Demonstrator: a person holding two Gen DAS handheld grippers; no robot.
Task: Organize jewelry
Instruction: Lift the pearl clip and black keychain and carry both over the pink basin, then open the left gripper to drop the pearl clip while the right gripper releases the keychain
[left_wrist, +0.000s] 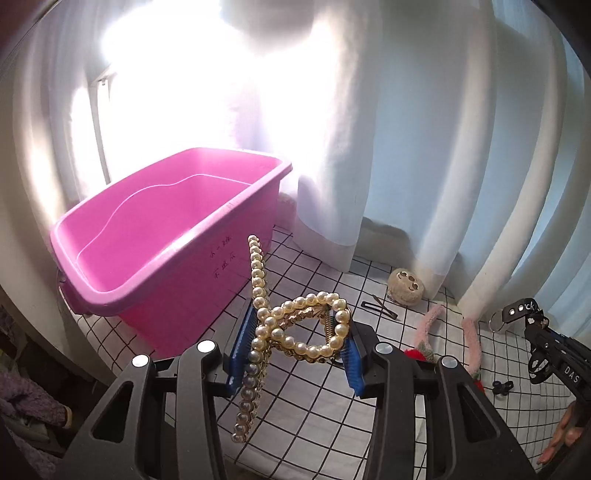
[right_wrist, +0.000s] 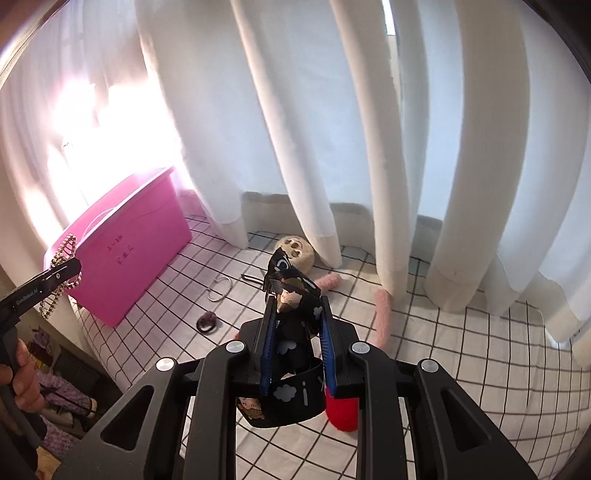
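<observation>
The left gripper (left_wrist: 301, 341) is clamping a pearl clip (left_wrist: 295, 328) near the pink bin (left_wrist: 166, 291); the right gripper (right_wrist: 297, 343) is pinching what looks like a printed band (right_wrist: 295, 302). Next: carrying both over the bin's rim.

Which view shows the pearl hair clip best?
Left wrist view: the pearl hair clip fills the centre, clamped in the left gripper near the pink bin. The right wrist view shows it small and partly hidden at the left edge.

pearl hair clip (left_wrist: 295, 328) held aloft; black printed band (right_wrist: 295, 332), perhaps a bracelet, likewise.
</observation>
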